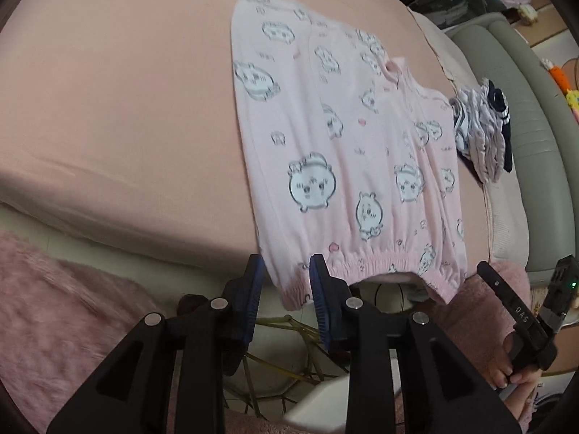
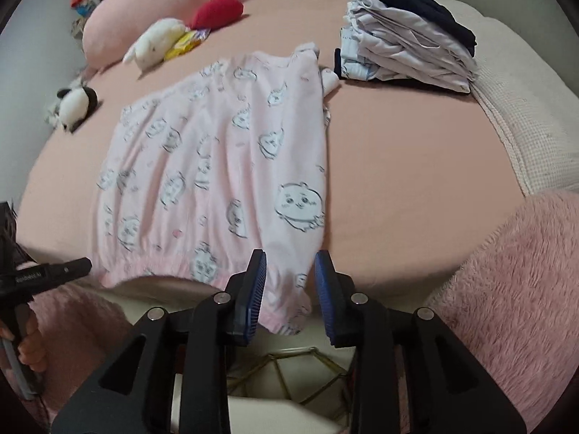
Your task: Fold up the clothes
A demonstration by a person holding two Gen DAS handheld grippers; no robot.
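Pink pyjama top (image 1: 347,166) lies free; left gripper (image 1: 286,282) and right gripper (image 2: 291,282) part-spread, empty.

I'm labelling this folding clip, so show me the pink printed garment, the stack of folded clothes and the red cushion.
pink printed garment (image 2: 224,152): right wrist view, middle of its body.
stack of folded clothes (image 2: 409,47): right wrist view, white folded layers.
red cushion (image 2: 217,11): right wrist view, its centre.

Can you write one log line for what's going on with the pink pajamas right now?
garment: pink pajamas flat on bed | left hand-held gripper: open, at waistband | right hand-held gripper: open, at waistband | folded pile: beside
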